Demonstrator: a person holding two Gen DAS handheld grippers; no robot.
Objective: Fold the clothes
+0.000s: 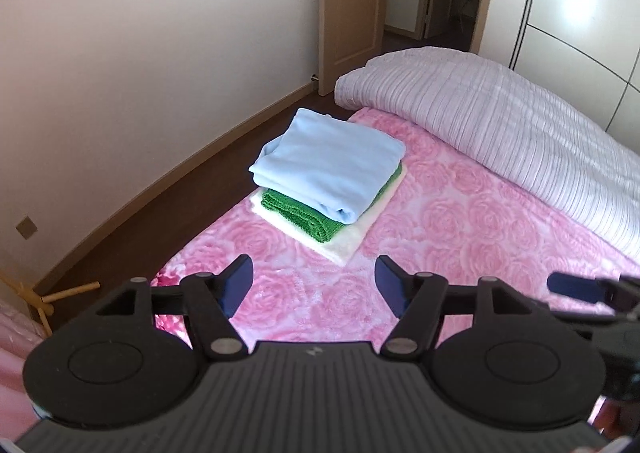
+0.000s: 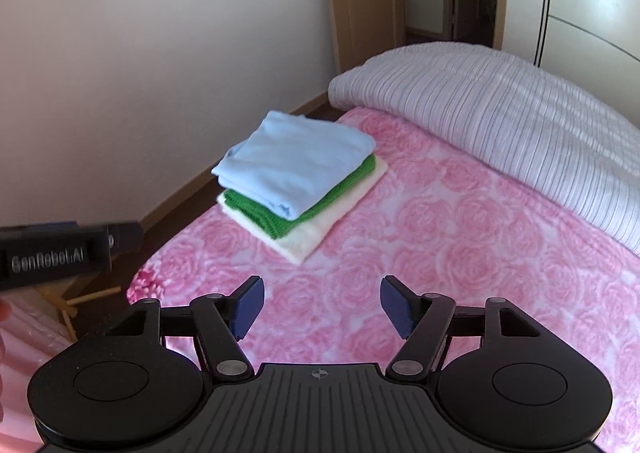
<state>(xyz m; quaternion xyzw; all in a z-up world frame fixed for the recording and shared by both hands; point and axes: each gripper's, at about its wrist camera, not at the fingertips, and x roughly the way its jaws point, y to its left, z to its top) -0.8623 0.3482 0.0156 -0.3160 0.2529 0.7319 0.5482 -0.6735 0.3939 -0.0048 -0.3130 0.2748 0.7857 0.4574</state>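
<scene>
The cream cloth (image 1: 344,243) shows only its near edge and corner; the rest lies under the green towel (image 1: 298,215), itself mostly covered by the blue garment (image 1: 328,161). The quilt (image 1: 500,125) runs off the right edge. The right gripper (image 1: 576,289) shows just one fingertip (left wrist view). The rack (image 1: 60,295) is cut off.

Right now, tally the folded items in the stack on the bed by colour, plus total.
Light blue cloth: 1, top
Green cloth: 1, middle
Cream cloth: 1, bottom
Total: 3 folded items, stacked on the pink rose blanket
</scene>
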